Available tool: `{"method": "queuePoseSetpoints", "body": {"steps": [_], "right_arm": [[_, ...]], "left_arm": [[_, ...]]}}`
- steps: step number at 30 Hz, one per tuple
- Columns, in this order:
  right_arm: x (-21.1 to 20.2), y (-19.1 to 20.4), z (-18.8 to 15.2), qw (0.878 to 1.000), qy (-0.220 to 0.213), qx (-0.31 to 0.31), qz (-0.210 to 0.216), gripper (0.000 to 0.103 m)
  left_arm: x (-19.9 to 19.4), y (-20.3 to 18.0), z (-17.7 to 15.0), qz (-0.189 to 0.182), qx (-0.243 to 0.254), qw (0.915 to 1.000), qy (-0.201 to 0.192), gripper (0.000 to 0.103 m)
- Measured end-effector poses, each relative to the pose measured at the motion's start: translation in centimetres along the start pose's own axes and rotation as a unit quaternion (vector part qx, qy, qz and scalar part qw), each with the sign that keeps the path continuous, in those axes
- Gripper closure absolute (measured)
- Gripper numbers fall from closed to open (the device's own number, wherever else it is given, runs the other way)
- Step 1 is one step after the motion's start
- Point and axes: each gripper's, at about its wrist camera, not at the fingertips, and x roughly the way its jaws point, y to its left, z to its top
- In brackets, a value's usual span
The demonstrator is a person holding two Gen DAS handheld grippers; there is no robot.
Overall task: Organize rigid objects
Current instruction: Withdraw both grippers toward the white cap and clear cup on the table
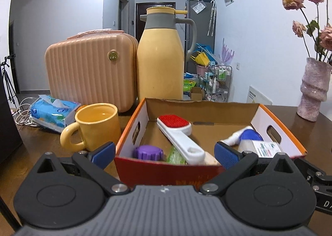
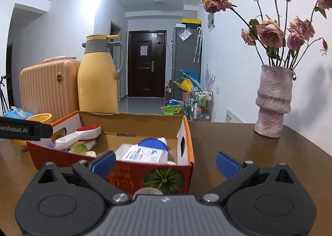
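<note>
L gripper (image 1: 165, 154): blue-padded fingers (image 1: 103, 151) spread wide apart, nothing between them, hovering at the near wall of the cardboard box (image 1: 166, 170). R gripper (image 2: 165, 162): fingers (image 2: 227, 164) also wide apart & empty, set at the box's near right corner, over the pumpkin print on its red front.

Inside the box, L wrist view: white lint brush w/ red pad (image 1: 179, 137) lying diagonally, handle toward the camera; purple ribbed cap (image 1: 147, 152) at near left corner; green packet (image 1: 175, 155) just beside the brush handle; white bottle w/ blue cap (image 1: 249, 139) on its side at the right, label facing up.

Left of the box on the dark wood bench (image 2: 249, 149): yellow mug (image 1: 94, 127), handle toward the left, just beside the box wall; blue tissue pack (image 1: 53, 114) behind it w/ white cables nearby. Behind the box: yellow thermos jug w/ grey handle (image 1: 160, 55) standing upright, touching or nearly touching a ribbed peach case (image 1: 90, 70). Far right: pink vase (image 2: 272, 101) holding dried roses (image 2: 269, 30), well apart from the box.
</note>
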Motion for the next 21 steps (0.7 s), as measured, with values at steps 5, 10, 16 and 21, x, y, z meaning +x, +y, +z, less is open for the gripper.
{"method": "queuePoseSetpoints", "body": {"steps": [5,10,16,21], "right_arm": [[-1.5,-0.5,-1.0,1.000,0.006,0.001,0.002,0.000],[-2.7,-1.1,-2.0,1.000,0.016,0.011,0.000,0.000],[-3.4,-2.1,-3.0,0.999,0.032,0.020,-0.016,0.000],[-3.8,-2.8,-3.4,0.999,0.038,0.030,-0.021,0.000]], "left_arm": [[-1.3,-0.4,-1.0,-0.001,0.009,1.0000,0.002,0.000],[-2.3,-0.8,-1.9,-0.006,0.012,0.9999,0.008,0.000],[-3.1,-1.6,-3.2,-0.010,0.022,0.9995,0.021,0.000],[-3.2,-2.2,-4.4,-0.025,0.025,0.9983,0.045,0.000]]}}
